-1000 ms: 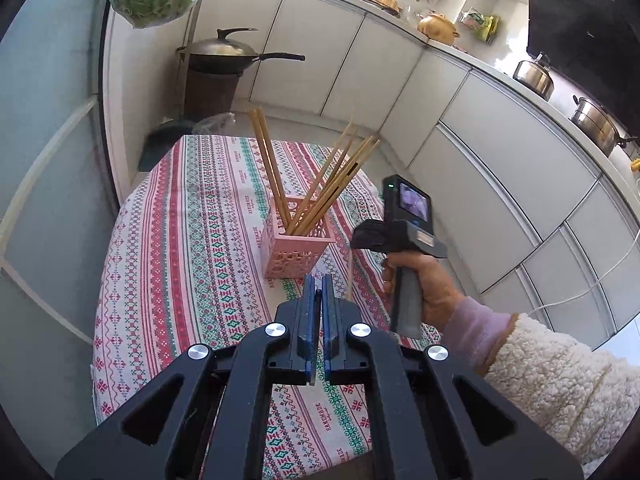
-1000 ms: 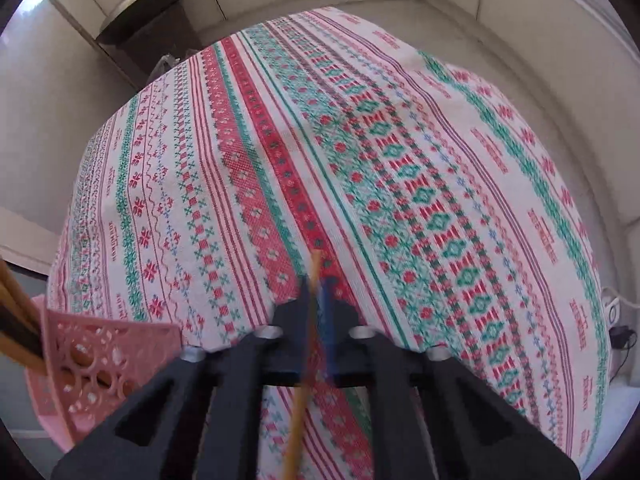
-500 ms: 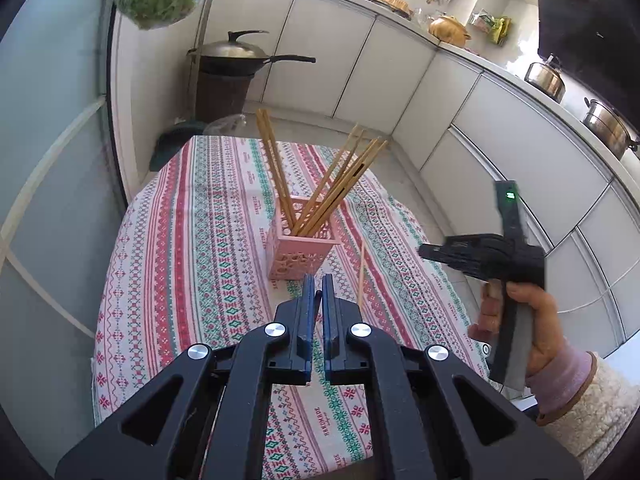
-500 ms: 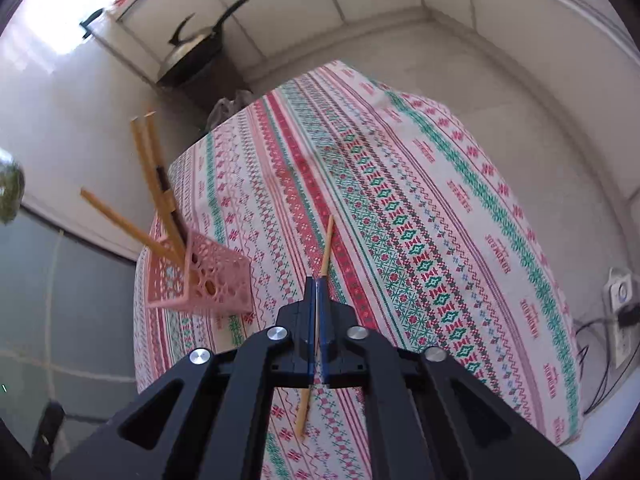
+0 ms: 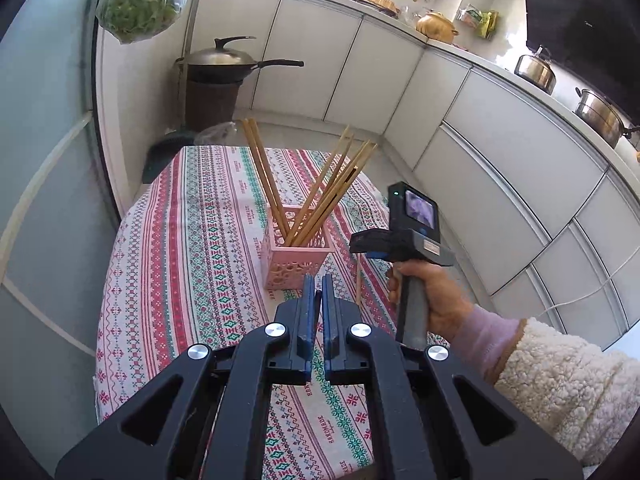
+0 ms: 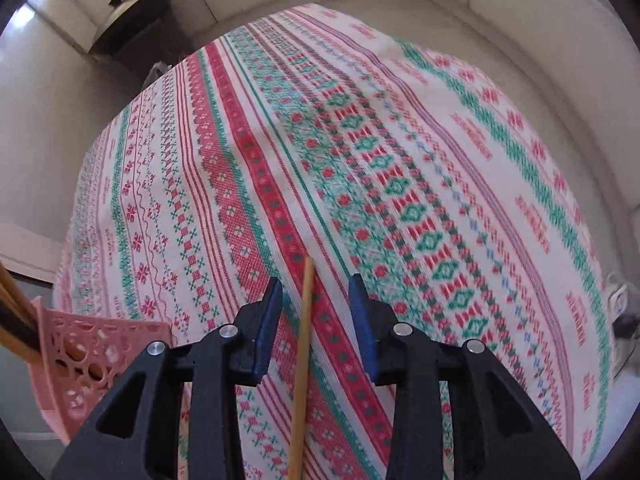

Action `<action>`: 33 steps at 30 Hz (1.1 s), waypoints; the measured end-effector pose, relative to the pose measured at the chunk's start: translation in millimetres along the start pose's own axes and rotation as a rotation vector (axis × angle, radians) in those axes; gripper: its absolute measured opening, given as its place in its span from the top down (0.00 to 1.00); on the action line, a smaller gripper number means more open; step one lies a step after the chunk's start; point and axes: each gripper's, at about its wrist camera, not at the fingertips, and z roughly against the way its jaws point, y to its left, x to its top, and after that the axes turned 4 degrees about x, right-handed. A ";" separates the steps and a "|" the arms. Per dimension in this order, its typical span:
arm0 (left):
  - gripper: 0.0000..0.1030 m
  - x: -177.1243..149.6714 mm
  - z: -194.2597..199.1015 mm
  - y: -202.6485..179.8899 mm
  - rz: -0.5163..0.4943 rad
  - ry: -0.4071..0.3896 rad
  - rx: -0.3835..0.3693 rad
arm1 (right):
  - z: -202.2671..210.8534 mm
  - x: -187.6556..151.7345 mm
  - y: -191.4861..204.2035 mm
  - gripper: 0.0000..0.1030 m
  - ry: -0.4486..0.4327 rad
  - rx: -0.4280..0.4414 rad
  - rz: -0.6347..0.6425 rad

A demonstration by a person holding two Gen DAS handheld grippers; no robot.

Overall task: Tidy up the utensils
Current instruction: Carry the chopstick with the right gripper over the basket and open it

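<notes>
- While most of the chopsticks (image 5: 316, 196) already stand leaning in the pink basket (image 5: 294, 254) near the middle of the table, one loose chopstick (image 6: 303, 344) is outside it, just to the basket's right in the left wrist view.
- That chopstick runs lengthwise between the blue pads of the right gripper (image 6: 316, 312), whose jaws are opening; neither pad touches the stick, so it is no longer pinched. In the left wrist view it shows as a thin upright stick (image 5: 358, 280) below the gripper's head, its lower end at or close to the cloth; whether it rests there cannot be told.
- My reading is that this stick is being let go on the table beside the basket and not into it, so it does not count as sorted yet.
- About seven chopsticks show in the basket, two leaning left and the others fanned to the right; the count is rough because they overlap.
- No other loose utensil shows on the striped tablecloth (image 6: 400, 160) in either view, so this one stick looks like the last piece left, as far as the pictures reach.
- What remains, by my judgement: take the stick up again and drop it, tip down, into the basket's open top.
- Nearer the table's front edge, the left gripper (image 5: 316, 300) hangs with its jaws closed on nothing, taking no part.
- A hand (image 5: 432, 300) in a fleecy sleeve (image 5: 560, 380) holds the right gripper's handle.
- Beyond the table stand white cupboards (image 5: 320, 60) and a lidded wok (image 5: 224, 60).
</notes>
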 end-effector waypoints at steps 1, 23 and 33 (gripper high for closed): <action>0.98 0.5 -0.6 0.0 0.000 0.001 0.003 | -1.0 -0.5 3.9 0.88 0.002 -0.008 0.013; 0.98 20.3 44.7 -17.7 0.046 -0.138 0.067 | 279.1 -97.8 -13.1 0.95 -0.362 0.280 0.175; 0.98 98.2 70.1 -40.1 0.031 -0.302 0.080 | 347.1 -64.6 0.1 0.95 -0.527 0.451 0.107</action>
